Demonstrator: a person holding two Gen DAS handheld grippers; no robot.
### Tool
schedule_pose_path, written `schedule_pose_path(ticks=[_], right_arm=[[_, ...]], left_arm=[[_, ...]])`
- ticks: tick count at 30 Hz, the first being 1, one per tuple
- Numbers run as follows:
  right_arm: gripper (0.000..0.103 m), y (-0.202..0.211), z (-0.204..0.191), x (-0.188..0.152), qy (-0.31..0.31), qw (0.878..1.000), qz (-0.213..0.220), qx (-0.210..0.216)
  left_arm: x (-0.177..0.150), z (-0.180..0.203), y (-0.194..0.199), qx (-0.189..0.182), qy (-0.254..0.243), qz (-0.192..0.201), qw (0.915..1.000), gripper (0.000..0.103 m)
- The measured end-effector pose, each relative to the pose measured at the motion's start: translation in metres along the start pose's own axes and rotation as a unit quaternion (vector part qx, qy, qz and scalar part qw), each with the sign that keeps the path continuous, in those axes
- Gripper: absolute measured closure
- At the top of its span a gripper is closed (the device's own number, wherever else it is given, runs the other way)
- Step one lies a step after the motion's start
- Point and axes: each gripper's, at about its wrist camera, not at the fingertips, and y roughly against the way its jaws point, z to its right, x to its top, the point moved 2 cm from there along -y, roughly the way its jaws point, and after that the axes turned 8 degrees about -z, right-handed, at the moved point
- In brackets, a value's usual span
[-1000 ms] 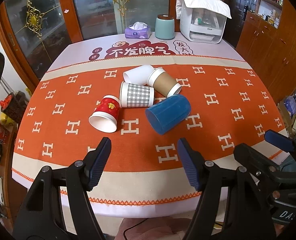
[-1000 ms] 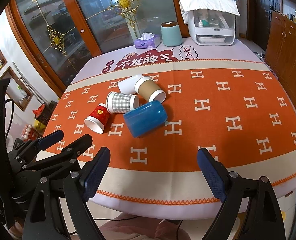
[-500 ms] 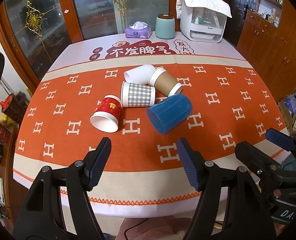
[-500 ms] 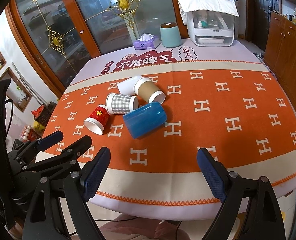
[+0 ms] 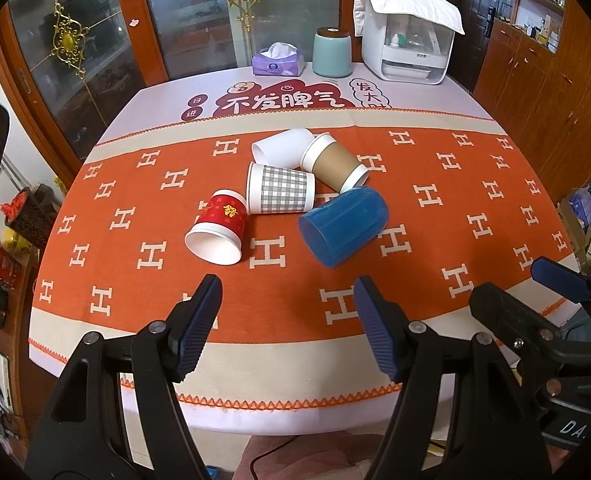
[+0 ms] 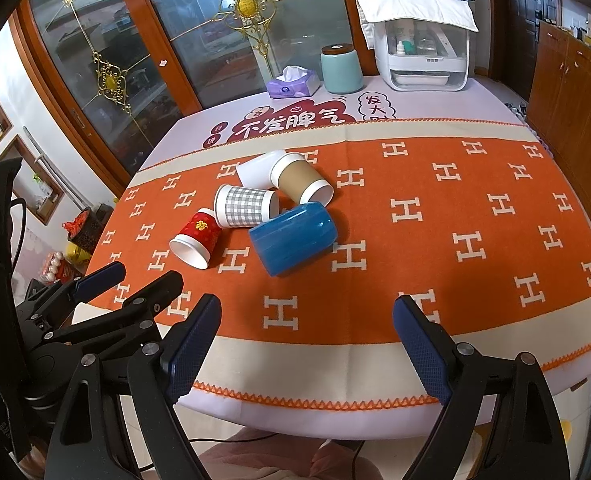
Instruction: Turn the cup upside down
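While both tools point(image 5: 287, 304) point(image 6: 307, 320) gape empty, the blue cup point(image 5: 343, 226) lies ahead, apart.

Near half of tabletop point(image 5: 279, 344) bare up to the blue cup point(image 5: 343, 226); four more cups crowd behind, touching.

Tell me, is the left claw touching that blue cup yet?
Apart. In the left wrist view, the open left claw hangs nearer the table edge, with a strip of orange cloth showing between its fingertips and the blue cup.
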Motion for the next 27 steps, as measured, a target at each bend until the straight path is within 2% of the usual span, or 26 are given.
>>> schedule_pose_path(ticks=[21,27], right_arm=[[0.014,-0.007,-0.005,0.01,-0.01,1.0,0.001,0.008],[0.014,-0.019,0.004,0.015,-0.032,0.999,-0.01,0.021]], left_arm=[[0.017,0.01,-0.002,0.006,-0.019,-0.002,0.9998,0.037],[0.028,0.015,-0.013,0.01,-0.043,-0.027,0.9987,0.037]])
